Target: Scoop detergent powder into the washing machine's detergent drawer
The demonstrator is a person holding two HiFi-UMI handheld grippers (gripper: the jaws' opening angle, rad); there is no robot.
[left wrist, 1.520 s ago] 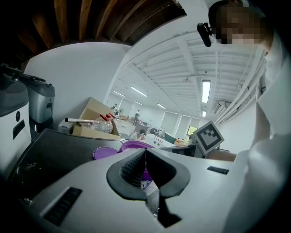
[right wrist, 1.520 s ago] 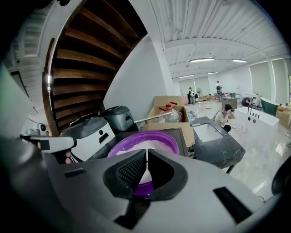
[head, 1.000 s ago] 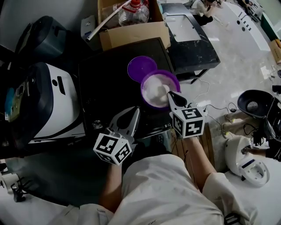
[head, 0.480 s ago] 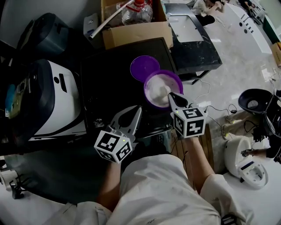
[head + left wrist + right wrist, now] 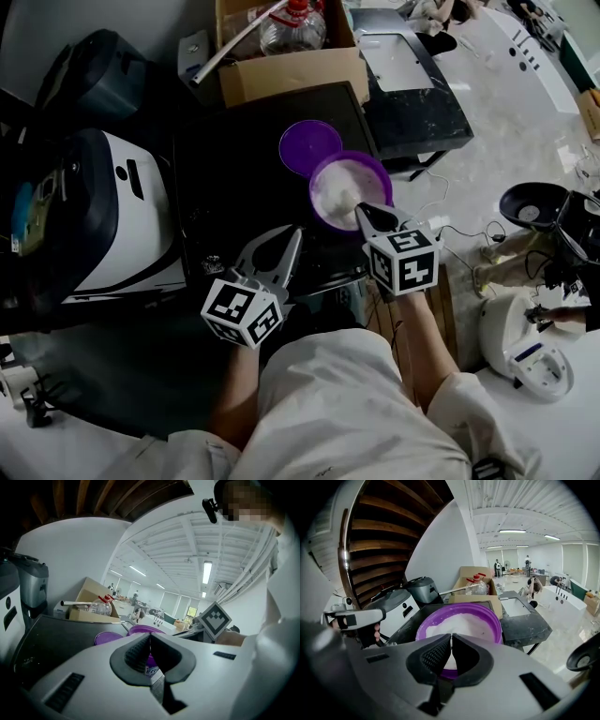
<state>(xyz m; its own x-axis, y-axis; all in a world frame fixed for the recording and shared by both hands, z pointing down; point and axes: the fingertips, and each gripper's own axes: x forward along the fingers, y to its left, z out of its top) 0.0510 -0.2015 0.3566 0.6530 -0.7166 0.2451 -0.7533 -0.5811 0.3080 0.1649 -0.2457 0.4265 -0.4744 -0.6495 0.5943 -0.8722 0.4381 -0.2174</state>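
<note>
While the right gripper (image 5: 361, 208) hangs clenched and empty at the powder tub (image 5: 345, 186) rim, the left gripper (image 5: 296, 231) beside it is closed too. Scooping's not started, needs a scoop first, I reckon.

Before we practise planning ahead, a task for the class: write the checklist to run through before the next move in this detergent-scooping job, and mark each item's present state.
1. Purple bowl holds white powder: ok.
2. Purple lid is off and lies beside the bowl on the black top: ok.
3. Right claw is at the bowl's near rim, jaws together: ok.
4. A scoop is held in the right claw: cannot tell.
5. Left claw is away from the bowl, jaws together: ok.
6. Detergent drawer is open and in reach: cannot tell.
</note>
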